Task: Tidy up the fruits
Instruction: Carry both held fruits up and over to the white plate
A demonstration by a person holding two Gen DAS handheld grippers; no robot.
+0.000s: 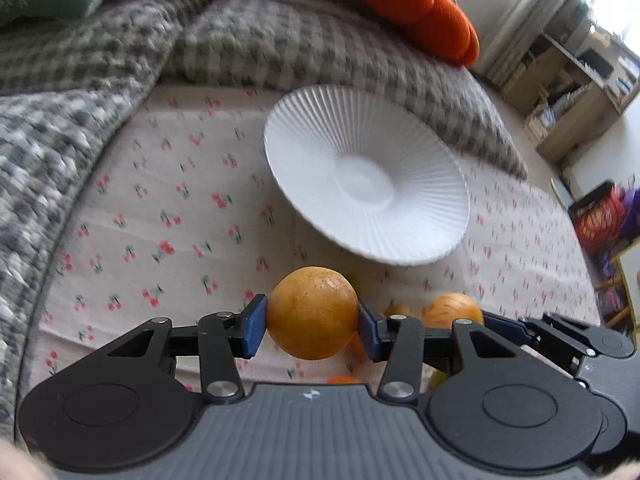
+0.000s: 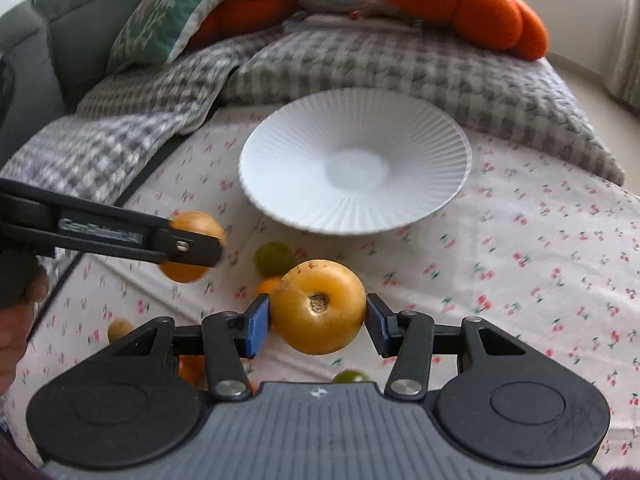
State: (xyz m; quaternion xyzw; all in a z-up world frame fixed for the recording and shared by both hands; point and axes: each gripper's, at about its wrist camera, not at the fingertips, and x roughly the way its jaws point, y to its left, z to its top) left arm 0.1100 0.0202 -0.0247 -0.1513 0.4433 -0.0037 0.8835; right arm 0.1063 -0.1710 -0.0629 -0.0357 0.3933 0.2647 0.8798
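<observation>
Both grippers tilt downward. The left gripper [image 1: 312,322] clamps a smooth round orange fruit [image 1: 312,312]; the right gripper [image 2: 318,322] grips a yellow-orange fruit with a brown stem pit [image 2: 320,306]. At twelve o'clock, a ribbed white plate [image 2: 420,152] rests on cherry-print cloth [image 2: 540,248].

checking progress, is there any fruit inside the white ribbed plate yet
No. The white ribbed plate shows a bare rim and centre, nothing in it. What lies under it is hidden. The left gripper and right gripper each hold a yellow-orange fruit short of it.
</observation>
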